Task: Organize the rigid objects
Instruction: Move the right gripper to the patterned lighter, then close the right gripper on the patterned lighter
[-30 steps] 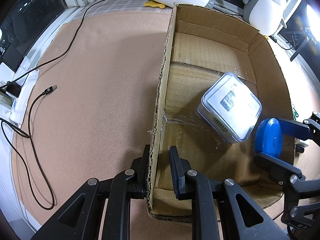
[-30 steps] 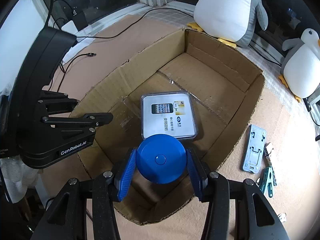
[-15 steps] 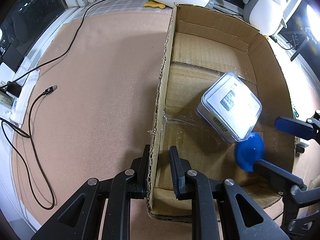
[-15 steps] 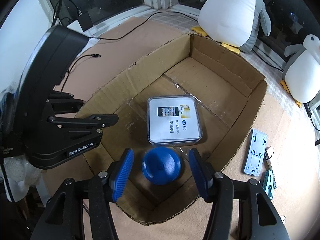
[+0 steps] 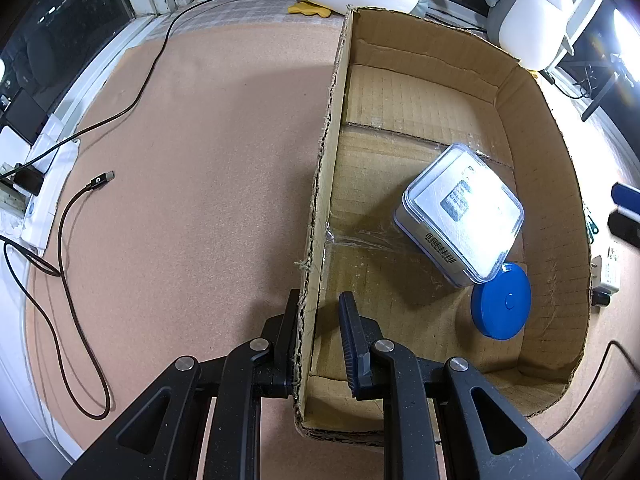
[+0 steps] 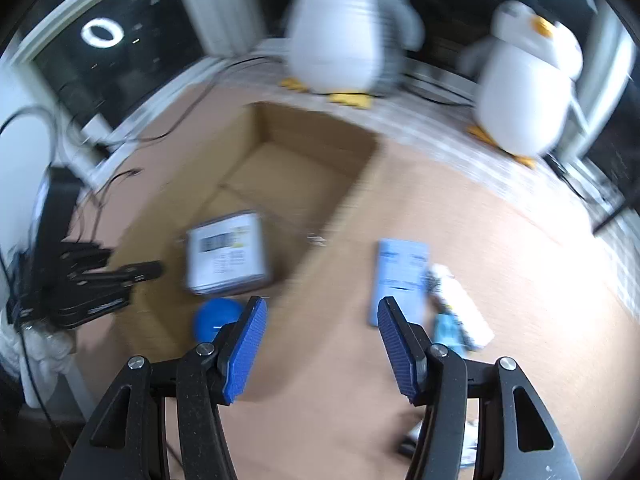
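Observation:
An open cardboard box [image 5: 552,168] [image 6: 360,168] lies on the brown mat. Inside it lie a clear plastic case [image 5: 464,212] [image 6: 228,256] and a blue round disc [image 5: 501,301] [image 6: 214,320], the disc beside the case's near corner. My left gripper [image 5: 318,320] straddles the box's left wall [image 5: 328,152], one finger on each side; whether it pinches the wall I cannot tell. My right gripper [image 6: 320,320] is open and empty, over the mat just right of the box. The right wrist view is blurred.
On the mat right of the box lie a pale blue flat plate [image 6: 400,276], a white object [image 6: 460,304] and a small teal tool [image 6: 446,326]. Two penguin plush toys [image 5: 532,12] [image 6: 344,36] stand behind the box. A black cable [image 5: 68,240] lies at left.
My right gripper opened and dropped the blue disc into the box beside the clear case, then pulled back and swung right, out of the box. The left gripper has not moved.

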The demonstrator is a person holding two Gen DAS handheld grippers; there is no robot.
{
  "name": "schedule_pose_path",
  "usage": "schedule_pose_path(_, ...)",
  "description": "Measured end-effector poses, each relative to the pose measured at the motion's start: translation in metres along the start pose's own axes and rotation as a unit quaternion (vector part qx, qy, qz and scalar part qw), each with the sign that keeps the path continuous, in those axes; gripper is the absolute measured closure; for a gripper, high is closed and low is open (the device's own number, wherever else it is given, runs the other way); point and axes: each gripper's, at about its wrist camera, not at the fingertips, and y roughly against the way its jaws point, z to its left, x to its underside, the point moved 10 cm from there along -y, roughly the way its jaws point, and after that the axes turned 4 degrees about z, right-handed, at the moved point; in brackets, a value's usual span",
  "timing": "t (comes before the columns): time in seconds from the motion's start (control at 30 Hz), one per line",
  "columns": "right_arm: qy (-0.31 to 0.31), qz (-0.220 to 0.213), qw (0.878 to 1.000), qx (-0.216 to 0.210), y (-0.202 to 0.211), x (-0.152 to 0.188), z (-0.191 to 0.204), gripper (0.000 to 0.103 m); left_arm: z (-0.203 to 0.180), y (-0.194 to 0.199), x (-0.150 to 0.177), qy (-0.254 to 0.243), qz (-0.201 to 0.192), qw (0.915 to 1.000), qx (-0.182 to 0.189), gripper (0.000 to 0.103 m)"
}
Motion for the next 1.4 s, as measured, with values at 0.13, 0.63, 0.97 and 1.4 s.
schedule_pose_path(0.13, -0.035, 0.006, 0.999, 0.023, -0.004, -0.002, -0.049, 0.049, 0.000, 0.000, 0.002, 0.001, 0.000, 1.0000, 0.000, 0.084)
schedule_pose_path(0.63, -0.058, 0.083, 0.994, 0.028, -0.065, -0.009, -0.104, 0.051, 0.000, -0.001, 0.001, 0.002, 0.000, 1.0000, 0.000, 0.084)
schedule_pose_path(0.97, -0.048, 0.103, 0.992, 0.049, -0.084, -0.008, -0.111, 0.060, 0.000, -0.001, 0.001, 0.002, 0.000, 1.0000, 0.000, 0.084)
schedule_pose_path(1.4, -0.057, 0.104, 0.991, 0.055, -0.079, 0.003, -0.131, 0.066, 0.001, -0.001, 0.000, 0.003, -0.001, 1.0000, 0.001, 0.084)
